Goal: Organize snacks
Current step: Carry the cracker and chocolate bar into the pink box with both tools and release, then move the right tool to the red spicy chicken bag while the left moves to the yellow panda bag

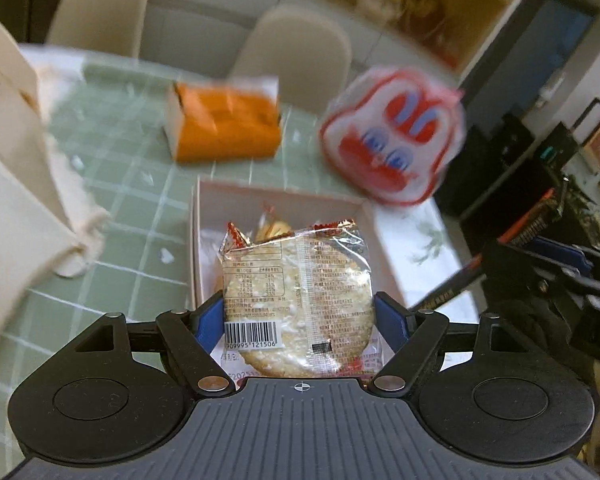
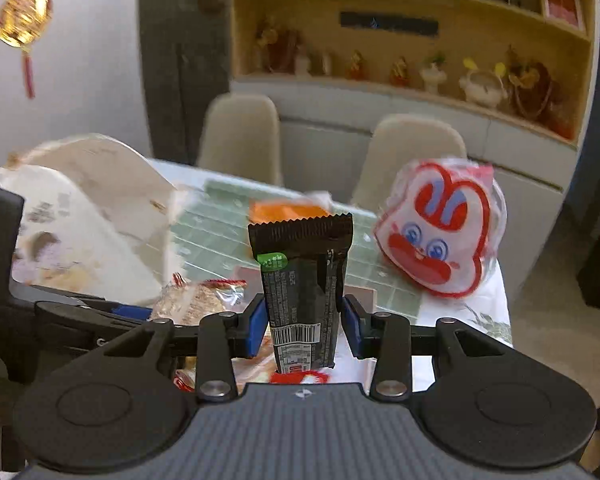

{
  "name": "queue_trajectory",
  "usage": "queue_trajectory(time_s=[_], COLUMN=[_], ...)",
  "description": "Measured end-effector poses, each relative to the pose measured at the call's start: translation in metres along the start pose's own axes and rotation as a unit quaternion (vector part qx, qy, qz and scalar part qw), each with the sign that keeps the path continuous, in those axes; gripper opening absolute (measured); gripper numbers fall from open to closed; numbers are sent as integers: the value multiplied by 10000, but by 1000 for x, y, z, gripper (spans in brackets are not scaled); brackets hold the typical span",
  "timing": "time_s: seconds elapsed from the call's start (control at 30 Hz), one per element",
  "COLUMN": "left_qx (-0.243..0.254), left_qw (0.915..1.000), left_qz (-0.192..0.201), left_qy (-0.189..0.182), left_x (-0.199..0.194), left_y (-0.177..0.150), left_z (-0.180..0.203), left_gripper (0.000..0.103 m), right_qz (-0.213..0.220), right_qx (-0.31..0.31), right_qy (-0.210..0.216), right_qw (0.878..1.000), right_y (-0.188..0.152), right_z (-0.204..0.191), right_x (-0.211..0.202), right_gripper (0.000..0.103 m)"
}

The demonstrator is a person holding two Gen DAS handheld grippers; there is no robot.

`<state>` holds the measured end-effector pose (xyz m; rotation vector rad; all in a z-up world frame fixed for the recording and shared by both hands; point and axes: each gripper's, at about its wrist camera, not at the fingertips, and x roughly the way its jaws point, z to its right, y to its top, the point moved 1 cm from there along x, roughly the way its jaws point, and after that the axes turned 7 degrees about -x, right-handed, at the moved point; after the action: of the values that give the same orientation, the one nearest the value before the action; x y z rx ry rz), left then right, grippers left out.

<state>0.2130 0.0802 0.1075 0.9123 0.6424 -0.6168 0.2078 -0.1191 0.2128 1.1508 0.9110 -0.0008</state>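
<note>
Between the left hand-held gripper [image 1: 299, 320] pads: the cracker packet [image 1: 298, 300].

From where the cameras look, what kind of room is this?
Probably a home dining room: a table with a green checked tablecloth, beige dining chairs behind it, and a wooden display shelf holding figurines.

Rabbit-face packet [image 1: 394, 136] motion-blurred, orange pack [image 1: 224, 124] blurred, pink box [image 1: 204, 208] partly hidden behind cracker packet [image 1: 296, 300].

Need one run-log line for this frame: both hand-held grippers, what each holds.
left hand-held gripper: shut on rice cracker, over box | right hand-held gripper: shut on black snack bar
</note>
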Motion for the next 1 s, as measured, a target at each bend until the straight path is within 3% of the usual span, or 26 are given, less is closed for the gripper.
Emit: queue_trajectory(time_s=[0.1,0.13,0.2,0.3,0.37,0.47,0.67,0.83,1.0], left_qx=[21,-47,-245,-114,-155,195,416,579,468], left_qw=[9997,9999,9993,9997,9997,9996,9989,9979,9968], left_qz=[11,30,5,-61,-150,-185,-31,36,68], left_qy=[229,128,-271,-195,-80,75,198,286,642], left_x=[27,29,27,31,36,39,29,-2,-62], left_y=[5,6,7,11,11,10,2,-14,-51], left_z=[-8,-10,-17,-19,-21,-11,11,9,-45], left_gripper=[81,81,82,82,79,79,79,79,78], right_qz=[-647,-760,-861,-772,-730,-782,-813,-918,-1004], right_qx=[63,80,92,178,284,656,1161,968,129], right_qy=[53,17,-137,-24,-69,-68,-168,-100,307], right_qw=[9979,9971,9962,9969,9969,9948,9898,9910,9944], right_y=[5,4,0,-5,-7,-17,-59,-92,-115], right_z=[5,7,9,13,16,26,37,21,-31], right_x=[54,67,86,92,90,81,45,27,13], right_gripper=[40,40,43,53,54,55,60,62,65])
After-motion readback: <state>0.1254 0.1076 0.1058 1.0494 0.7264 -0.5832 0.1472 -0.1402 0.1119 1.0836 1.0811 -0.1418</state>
